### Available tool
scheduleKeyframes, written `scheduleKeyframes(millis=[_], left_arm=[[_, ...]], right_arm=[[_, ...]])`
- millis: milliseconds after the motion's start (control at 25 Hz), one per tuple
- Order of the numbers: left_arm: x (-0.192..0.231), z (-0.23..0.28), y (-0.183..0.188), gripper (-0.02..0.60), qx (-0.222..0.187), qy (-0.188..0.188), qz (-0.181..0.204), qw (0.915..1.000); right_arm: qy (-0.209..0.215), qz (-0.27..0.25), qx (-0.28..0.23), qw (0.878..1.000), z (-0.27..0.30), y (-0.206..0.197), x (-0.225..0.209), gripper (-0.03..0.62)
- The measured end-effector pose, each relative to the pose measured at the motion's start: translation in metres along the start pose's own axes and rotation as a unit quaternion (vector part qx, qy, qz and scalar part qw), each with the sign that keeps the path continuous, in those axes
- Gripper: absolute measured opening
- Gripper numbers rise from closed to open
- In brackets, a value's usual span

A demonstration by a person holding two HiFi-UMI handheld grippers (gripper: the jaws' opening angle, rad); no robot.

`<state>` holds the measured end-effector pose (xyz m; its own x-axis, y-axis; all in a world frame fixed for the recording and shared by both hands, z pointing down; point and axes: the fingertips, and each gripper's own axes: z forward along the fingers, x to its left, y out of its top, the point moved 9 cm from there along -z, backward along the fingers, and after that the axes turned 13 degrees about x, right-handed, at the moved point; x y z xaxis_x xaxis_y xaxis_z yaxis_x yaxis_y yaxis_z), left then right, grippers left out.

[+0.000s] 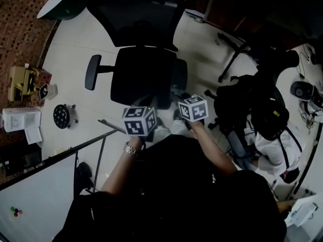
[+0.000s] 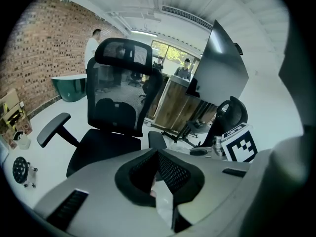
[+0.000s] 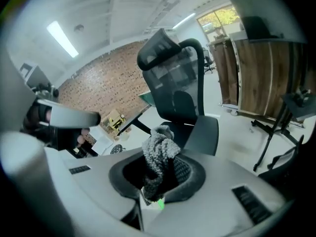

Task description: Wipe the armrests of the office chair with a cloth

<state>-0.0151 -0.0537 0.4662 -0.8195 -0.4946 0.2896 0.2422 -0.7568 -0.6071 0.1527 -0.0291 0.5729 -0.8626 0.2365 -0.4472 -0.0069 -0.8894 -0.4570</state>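
Approach step. Right gripper (image 3: pixel 159 174) clamps a grey fluffy cloth (image 3: pixel 160 149). Left gripper (image 2: pixel 158 158) has its jaws together and empty. Both hover by the front edge of the black mesh office chair (image 1: pixel 143 77). Next, probably lower the cloth onto the nearer black armrest (image 1: pixel 180 74).

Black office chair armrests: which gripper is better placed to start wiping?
Right. The right tongs are shut on the grey fuzzy cloth, with a dark padded armrest ahead of them; the left tongs hold nothing.

A brick wall (image 2: pixel 34 48) is seen along one side of a pale floor (image 1: pixel 65 49). Wood-panelled partitions (image 3: pixel 256 73) are set opposite. Daylight is admitted through a far window (image 2: pixel 165 51), and a ceiling strip light (image 3: pixel 61 37) is lit.
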Motion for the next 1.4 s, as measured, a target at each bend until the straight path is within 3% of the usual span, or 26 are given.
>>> scheduleKeyframes(millis=[280, 640, 880, 1240, 1400], left_arm=[[0.022, -0.031, -0.021, 0.005, -0.026, 0.02, -0.013, 0.9994], [0.078, -0.105, -0.073, 0.005, -0.049, 0.024, -0.008, 0.9985], [0.103, -0.128, -0.122, 0.005, -0.031, 0.016, -0.009, 0.9994], [0.1, -0.14, -0.093, 0.005, -0.074, 0.016, 0.003, 0.9971], [0.093, -0.135, -0.082, 0.005, -0.083, 0.021, 0.005, 0.9963]], right_arm=[[0.024, -0.009, -0.016, 1.0, -0.003, 0.018, 0.048, 0.052], [0.017, -0.02, -0.025, 0.999, 0.022, -0.013, 0.167, 0.052], [0.008, -0.035, -0.033, 0.999, 0.029, -0.039, 0.237, 0.052], [0.001, -0.047, -0.085, 0.995, -0.005, -0.015, 0.255, 0.051], [0.009, -0.064, -0.083, 0.994, -0.011, -0.004, 0.249, 0.051]])
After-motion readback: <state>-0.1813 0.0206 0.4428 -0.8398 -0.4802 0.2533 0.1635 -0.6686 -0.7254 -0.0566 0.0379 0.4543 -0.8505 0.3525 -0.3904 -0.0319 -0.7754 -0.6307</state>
